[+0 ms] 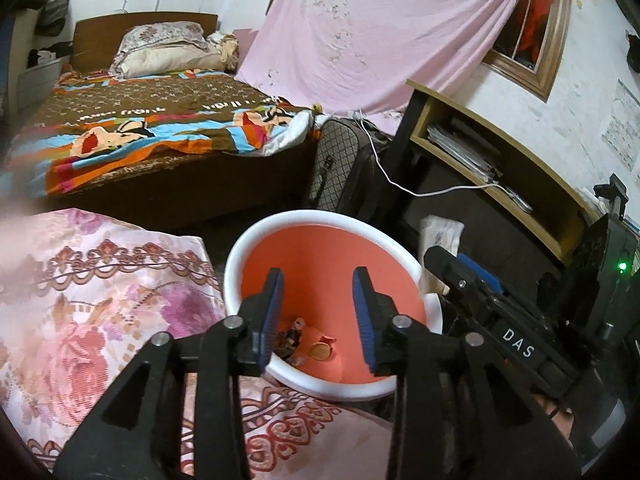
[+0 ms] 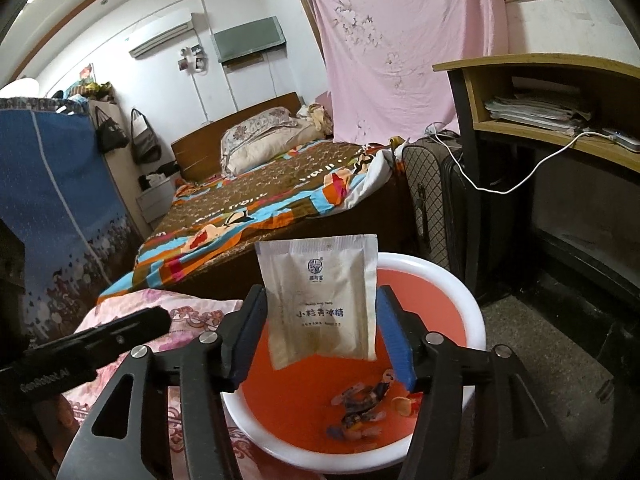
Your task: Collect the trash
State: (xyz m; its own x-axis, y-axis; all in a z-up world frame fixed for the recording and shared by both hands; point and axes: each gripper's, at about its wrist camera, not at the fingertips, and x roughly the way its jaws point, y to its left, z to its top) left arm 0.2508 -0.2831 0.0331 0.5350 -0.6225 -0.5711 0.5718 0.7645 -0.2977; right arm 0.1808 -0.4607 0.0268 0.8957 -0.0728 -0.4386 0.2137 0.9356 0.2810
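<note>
A round bin with a white rim and an orange inside stands on the floor, holding several small wrappers at its bottom. My left gripper hangs open above the bin with nothing between its blue pads. In the right wrist view the same bin lies below my right gripper. A white sachet with printed text stands upright and flat between its spread pads, over the bin's mouth, reaching from pad to pad. The wrappers lie below it. The sachet also shows at the bin's right edge.
A pink floral quilt lies left of the bin. Behind it is a bed with a colourful blanket. A checked suitcase and a dark desk with a wooden shelf and a white cable stand to the right.
</note>
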